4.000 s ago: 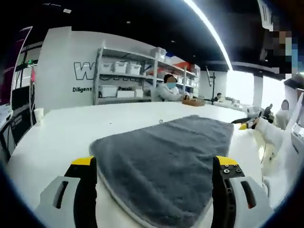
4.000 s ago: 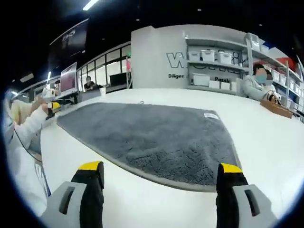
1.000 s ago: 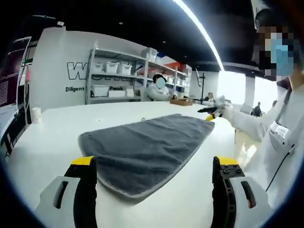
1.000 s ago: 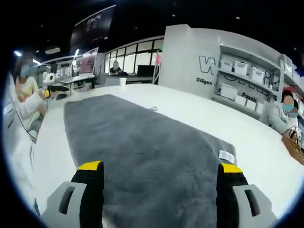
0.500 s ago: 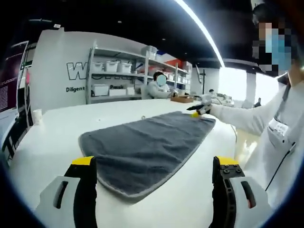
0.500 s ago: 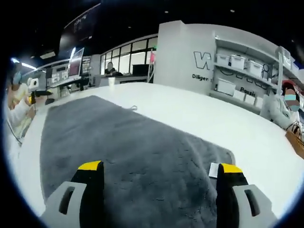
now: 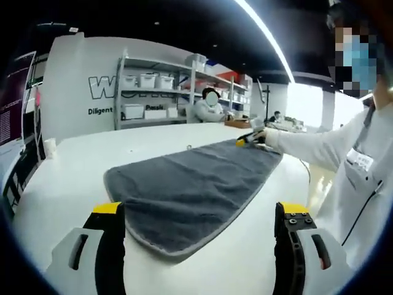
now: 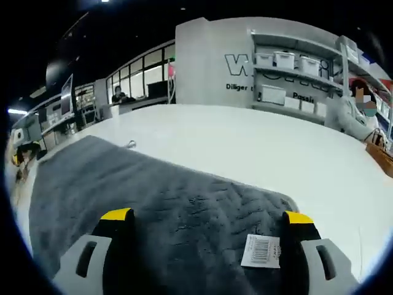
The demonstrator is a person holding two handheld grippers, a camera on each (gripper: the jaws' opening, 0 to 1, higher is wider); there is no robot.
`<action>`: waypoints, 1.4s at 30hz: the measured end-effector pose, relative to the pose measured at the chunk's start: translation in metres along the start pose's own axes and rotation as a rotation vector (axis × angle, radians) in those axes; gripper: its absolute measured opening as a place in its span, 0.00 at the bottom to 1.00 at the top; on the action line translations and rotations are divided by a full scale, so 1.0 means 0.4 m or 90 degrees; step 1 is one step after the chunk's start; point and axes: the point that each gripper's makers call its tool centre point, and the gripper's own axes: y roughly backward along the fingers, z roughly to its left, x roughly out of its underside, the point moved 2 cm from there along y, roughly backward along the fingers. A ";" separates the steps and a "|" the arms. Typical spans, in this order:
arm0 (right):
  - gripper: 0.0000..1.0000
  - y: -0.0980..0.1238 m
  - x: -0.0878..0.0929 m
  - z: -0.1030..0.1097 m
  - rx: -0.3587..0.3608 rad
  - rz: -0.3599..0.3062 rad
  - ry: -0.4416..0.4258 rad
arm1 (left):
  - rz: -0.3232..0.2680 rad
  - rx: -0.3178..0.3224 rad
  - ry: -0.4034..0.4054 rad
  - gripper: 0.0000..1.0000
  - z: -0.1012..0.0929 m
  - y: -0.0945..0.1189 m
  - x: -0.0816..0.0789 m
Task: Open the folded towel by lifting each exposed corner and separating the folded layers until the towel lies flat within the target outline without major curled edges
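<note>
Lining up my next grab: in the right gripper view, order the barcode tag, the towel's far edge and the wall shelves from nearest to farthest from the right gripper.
1. Barcode tag: on the towel, beside the right finger.
2. Towel's far edge: mid-table, ahead.
3. Wall shelves: past the table, upper right.

fuzzy cloth towel (image 7: 190, 184), seemingly matt.

A white table (image 7: 67, 178) carries a grey towel (image 7: 190, 184), spread flat.
</note>
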 end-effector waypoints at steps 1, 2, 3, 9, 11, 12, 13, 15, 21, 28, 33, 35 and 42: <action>0.99 -0.010 0.001 -0.014 0.008 0.004 -0.013 | 0.002 0.000 0.001 1.00 0.001 -0.003 0.001; 0.99 -0.015 -0.009 -0.019 0.007 -0.009 -0.007 | 0.003 -0.001 0.001 1.00 0.003 -0.005 0.001; 0.99 -0.019 -0.017 -0.038 0.012 -0.011 -0.019 | 0.004 -0.001 0.001 1.00 0.005 -0.007 0.001; 0.99 -0.027 -0.018 -0.051 0.017 -0.001 -0.017 | 0.014 -0.001 0.003 1.00 0.013 -0.025 0.001; 0.99 -0.024 -0.018 -0.048 0.013 0.001 -0.012 | 0.013 0.001 0.005 1.00 0.015 -0.028 -0.001; 0.99 -0.019 -0.020 -0.049 0.011 0.000 -0.009 | 0.012 0.000 0.006 1.00 0.015 -0.030 -0.001; 0.99 -0.010 -0.024 -0.047 0.007 -0.002 -0.006 | 0.012 0.000 0.007 1.00 0.016 -0.032 -0.002; 0.99 0.014 -0.040 -0.054 0.002 -0.017 -0.002 | 0.009 -0.001 0.009 1.00 0.018 -0.032 -0.003; 0.99 0.167 -0.053 0.023 -0.023 -0.046 0.082 | 0.001 -0.012 0.015 1.00 0.023 -0.018 -0.002; 0.99 0.417 -0.004 0.120 -0.034 -0.054 0.147 | 0.002 -0.030 0.001 1.00 0.047 -0.001 0.004; 0.99 0.550 0.039 0.167 -0.013 -0.070 0.152 | 0.003 -0.027 0.002 1.00 0.051 -0.005 0.008; 0.99 0.601 0.069 0.185 0.002 -0.068 0.150 | 0.006 -0.023 0.000 1.00 0.049 -0.005 0.011; 1.00 0.693 0.161 0.214 0.043 -0.023 0.150 | 0.035 -0.031 -0.010 1.00 0.040 0.012 0.034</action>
